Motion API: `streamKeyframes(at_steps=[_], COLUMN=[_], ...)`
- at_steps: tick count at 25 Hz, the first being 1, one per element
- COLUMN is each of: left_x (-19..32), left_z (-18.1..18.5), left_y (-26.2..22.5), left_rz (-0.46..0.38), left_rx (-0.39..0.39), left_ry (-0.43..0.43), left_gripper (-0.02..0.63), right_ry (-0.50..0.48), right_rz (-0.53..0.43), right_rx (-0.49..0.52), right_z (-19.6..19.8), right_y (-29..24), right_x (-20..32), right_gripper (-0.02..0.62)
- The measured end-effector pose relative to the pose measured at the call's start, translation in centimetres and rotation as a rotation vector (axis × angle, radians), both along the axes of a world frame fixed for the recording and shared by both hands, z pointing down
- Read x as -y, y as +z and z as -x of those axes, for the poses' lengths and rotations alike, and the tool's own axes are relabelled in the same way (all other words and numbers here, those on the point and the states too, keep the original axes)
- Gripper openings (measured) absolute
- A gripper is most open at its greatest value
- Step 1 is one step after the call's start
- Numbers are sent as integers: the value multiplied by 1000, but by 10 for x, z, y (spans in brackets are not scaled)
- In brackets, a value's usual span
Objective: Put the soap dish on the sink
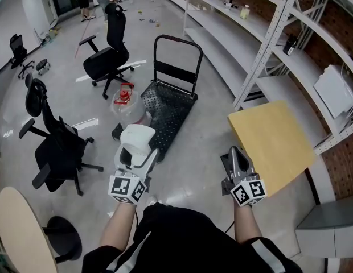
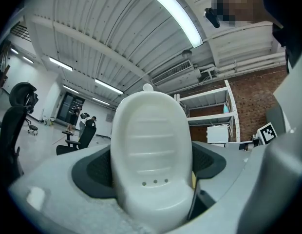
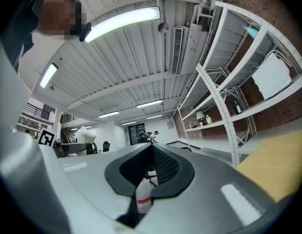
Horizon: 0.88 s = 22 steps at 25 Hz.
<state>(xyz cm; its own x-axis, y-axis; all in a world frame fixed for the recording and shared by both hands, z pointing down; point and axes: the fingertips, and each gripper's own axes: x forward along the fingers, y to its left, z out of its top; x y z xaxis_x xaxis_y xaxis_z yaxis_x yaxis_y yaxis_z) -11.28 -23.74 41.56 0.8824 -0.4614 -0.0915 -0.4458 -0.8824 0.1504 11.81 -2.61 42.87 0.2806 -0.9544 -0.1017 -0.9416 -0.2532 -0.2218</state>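
Observation:
A white oval soap dish (image 1: 136, 138) stands upright between the jaws of my left gripper (image 1: 138, 152), which is shut on its lower end. In the left gripper view the ribbed soap dish (image 2: 151, 150) fills the middle, with three small drain holes, and the dark pads (image 2: 95, 172) of the left gripper (image 2: 152, 179) press on both sides. My right gripper (image 1: 234, 152) is held level beside it, shut and empty. Its black pads (image 3: 165, 167) meet in the right gripper (image 3: 151, 169) view. No sink shows in any view.
A black platform cart (image 1: 165, 110) with an upright handle stands on the floor ahead, a clear jug with a red cap (image 1: 126, 98) beside it. Office chairs (image 1: 57, 147) are at left. White shelving (image 1: 262, 44) and a yellow board (image 1: 273, 144) are at right; a round table (image 1: 17, 232) is at lower left.

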Motion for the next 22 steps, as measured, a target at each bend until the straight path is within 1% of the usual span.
streamKeyframes(at_steps=[7, 10, 13, 16, 19, 22], left_x=[-19, -28, -31, -34, -41, -42], left_z=[-51, -75, -102, -131, -162, -194], left_y=[12, 14, 15, 17, 17, 16], left_rz=[14, 10, 1, 11, 14, 19], left_rx=[29, 37, 36, 30, 16, 11], left_ry=[126, 192, 251, 303, 374, 431], left_gripper=[453, 453, 453, 453, 453, 453], right_ry=[139, 206, 268, 327, 396, 446], right_rz=[16, 24, 19, 29, 38, 43], right_rx=[36, 36, 37, 42, 37, 26], right_z=[-22, -33, -46, -58, -71, -87], right_y=[17, 20, 20, 23, 24, 18], right_x=[-49, -69, -84, -99, -114, -118], right_gripper=[5, 5, 5, 5, 5, 5])
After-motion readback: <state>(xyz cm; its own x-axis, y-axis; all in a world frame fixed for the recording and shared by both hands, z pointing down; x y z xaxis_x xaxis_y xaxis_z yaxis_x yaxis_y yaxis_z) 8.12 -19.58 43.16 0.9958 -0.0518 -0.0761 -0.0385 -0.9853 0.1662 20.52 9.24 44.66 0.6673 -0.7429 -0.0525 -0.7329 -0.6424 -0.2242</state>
